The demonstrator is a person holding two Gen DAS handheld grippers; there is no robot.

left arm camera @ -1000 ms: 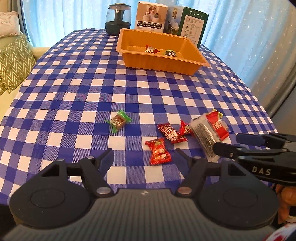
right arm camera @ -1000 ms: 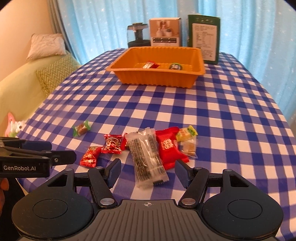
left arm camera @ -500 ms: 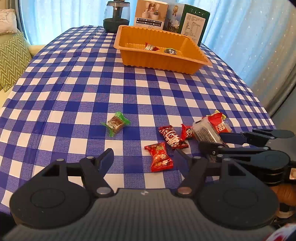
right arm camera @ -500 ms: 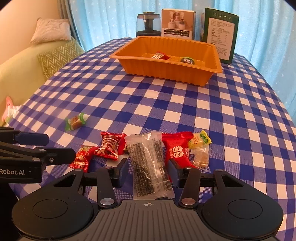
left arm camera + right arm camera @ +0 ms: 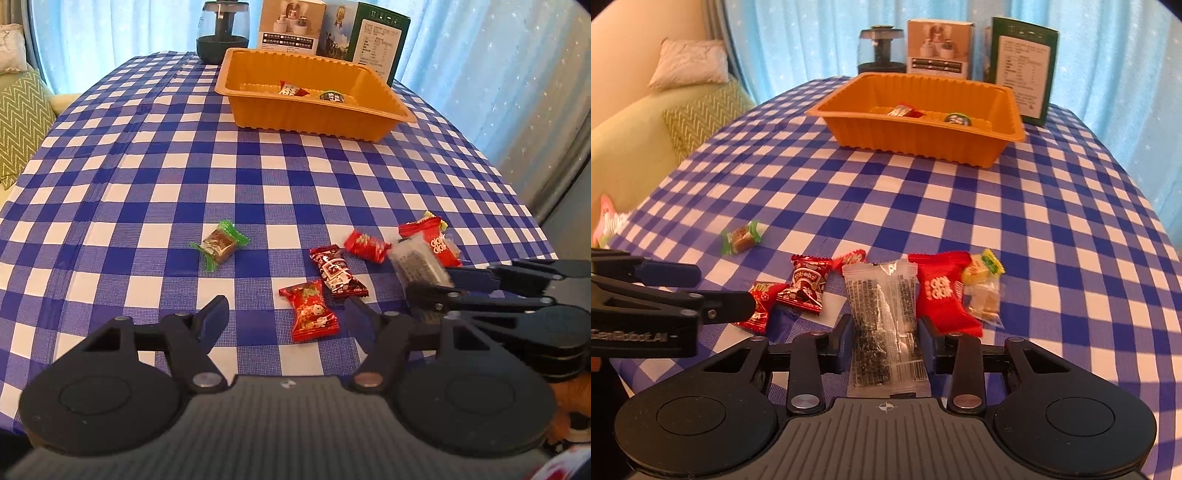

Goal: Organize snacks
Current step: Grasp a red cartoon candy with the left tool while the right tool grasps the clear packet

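My right gripper is closing, its pads pressing the sides of a clear packet of dark snack near the table's front edge. From the left wrist view that packet looks tilted between the right gripper's fingers. My left gripper stands open, narrowing slightly, with a red candy between its fingertips, untouched. Nearby lie a dark red packet, a small red candy, a red packet with white letters and a green-wrapped candy. The orange tray at the back holds two snacks.
A dark jar, a pale box and a green box stand behind the tray. A yellow candy and a small clear packet lie right of the red packet. A sofa with cushions is on the left.
My right gripper slid forward around the clear packet and its jaws narrowed onto the packet's sides. The left gripper crept slightly closer to the red candy.
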